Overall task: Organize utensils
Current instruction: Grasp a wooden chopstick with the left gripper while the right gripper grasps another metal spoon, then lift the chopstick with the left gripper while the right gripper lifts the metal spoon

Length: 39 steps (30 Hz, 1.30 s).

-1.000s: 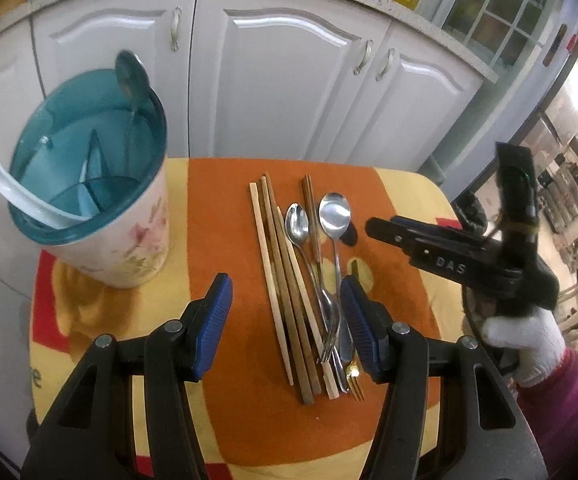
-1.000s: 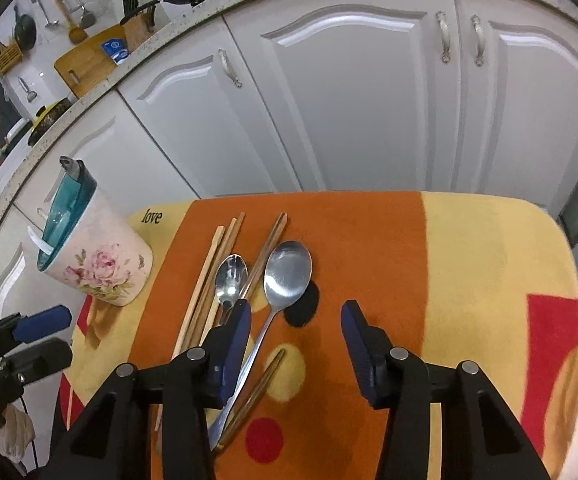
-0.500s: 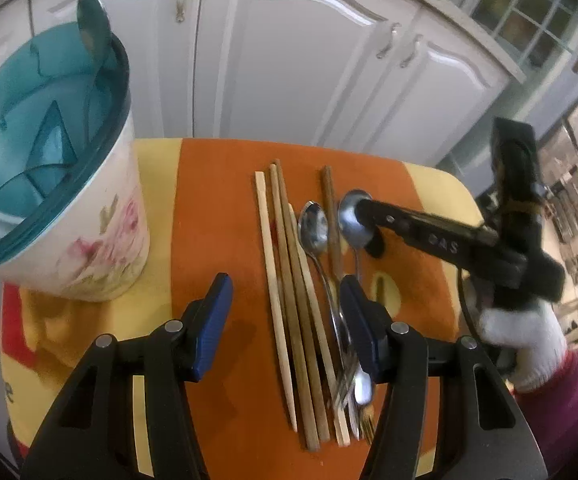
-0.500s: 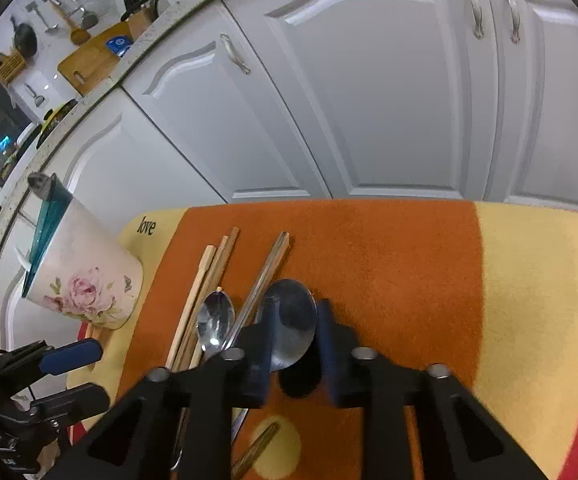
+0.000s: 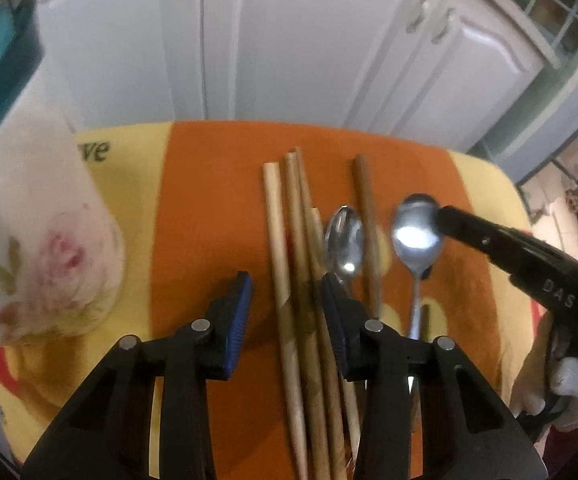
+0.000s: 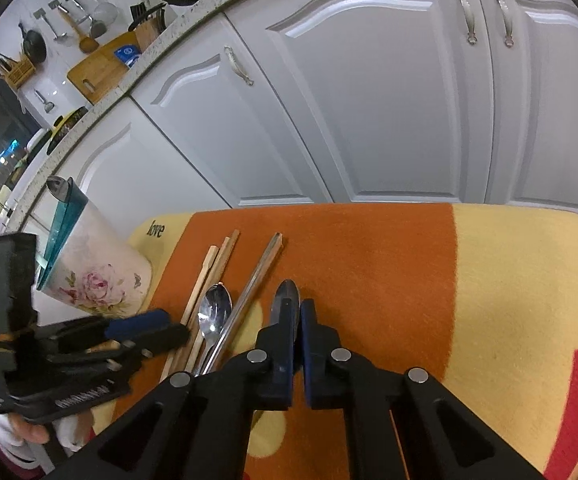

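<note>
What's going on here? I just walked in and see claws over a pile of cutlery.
A person is sorting utensils off an orange and yellow cloth with a claw in each hand. The right claw is shut on the bowl of the larger spoon. The left claw is closing around the wooden chopsticks, not yet gripping them. A smaller spoon lies between the two. The flowered holder stands at the left.

cabinets: white panelled cabinet doors (image 6: 369, 92) with curved metal handles (image 6: 467, 16) right behind the table
cloth: orange, yellow and red tablecloth (image 6: 489, 288), "love" printed near one corner
counter: speckled countertop edge (image 6: 161, 44), wooden cutting board (image 6: 101, 64) leaning on it
wall: ladles and a dark pan (image 6: 35, 46) hanging up
</note>
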### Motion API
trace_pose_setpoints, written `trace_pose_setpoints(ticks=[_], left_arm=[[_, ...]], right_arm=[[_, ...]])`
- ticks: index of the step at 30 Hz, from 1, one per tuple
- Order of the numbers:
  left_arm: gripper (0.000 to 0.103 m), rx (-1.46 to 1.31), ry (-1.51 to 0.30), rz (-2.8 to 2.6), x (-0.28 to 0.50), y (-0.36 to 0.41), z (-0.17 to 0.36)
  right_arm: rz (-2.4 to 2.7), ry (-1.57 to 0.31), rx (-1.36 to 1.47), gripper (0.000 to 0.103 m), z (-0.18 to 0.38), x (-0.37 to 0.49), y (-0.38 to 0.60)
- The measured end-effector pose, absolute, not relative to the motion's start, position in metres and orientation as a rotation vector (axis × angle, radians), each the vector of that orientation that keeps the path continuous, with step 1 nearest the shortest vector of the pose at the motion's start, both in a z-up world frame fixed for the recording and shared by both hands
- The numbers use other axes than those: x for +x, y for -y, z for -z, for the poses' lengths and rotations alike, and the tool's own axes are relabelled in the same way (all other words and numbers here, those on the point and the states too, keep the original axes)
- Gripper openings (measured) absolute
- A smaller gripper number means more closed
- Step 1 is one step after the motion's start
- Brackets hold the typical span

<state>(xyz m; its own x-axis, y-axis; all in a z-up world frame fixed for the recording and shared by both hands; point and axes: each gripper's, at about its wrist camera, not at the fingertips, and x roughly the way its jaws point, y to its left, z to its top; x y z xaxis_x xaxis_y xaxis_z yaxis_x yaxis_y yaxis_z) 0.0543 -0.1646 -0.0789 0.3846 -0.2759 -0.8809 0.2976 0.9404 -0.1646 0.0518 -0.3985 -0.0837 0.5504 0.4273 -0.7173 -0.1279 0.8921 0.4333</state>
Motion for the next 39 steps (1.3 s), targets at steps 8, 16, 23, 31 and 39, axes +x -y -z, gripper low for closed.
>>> trace_pose_setpoints(ticks=[8,16,23,31,39], left_arm=[[0.013,0.031,-1.139,0.507,0.028,0.174,0.079],[0.012,0.013,-1.139,0.473,0.012,0.147,0.069],[0.012,0.017,-1.135,0.426,0.023,0.142,0.068],[0.035,-0.012,-1.135,0.373,0.042,0.138,0.067],[0.035,-0.095,-1.146,0.291,0.064,0.127,0.075]], right_arm=[[-0.336,-0.936,0.350,0.003,0.080,0.046,0.403],[-0.344,-0.962,0.341,0.044,0.083,0.049,0.398],[-0.338,-0.975,0.315,0.040,0.089,0.059,0.385],[-0.347,-0.981,0.303,0.039,0.090,0.065,0.386],[-0.351,-0.980,0.320,0.038,0.091,0.068,0.386]])
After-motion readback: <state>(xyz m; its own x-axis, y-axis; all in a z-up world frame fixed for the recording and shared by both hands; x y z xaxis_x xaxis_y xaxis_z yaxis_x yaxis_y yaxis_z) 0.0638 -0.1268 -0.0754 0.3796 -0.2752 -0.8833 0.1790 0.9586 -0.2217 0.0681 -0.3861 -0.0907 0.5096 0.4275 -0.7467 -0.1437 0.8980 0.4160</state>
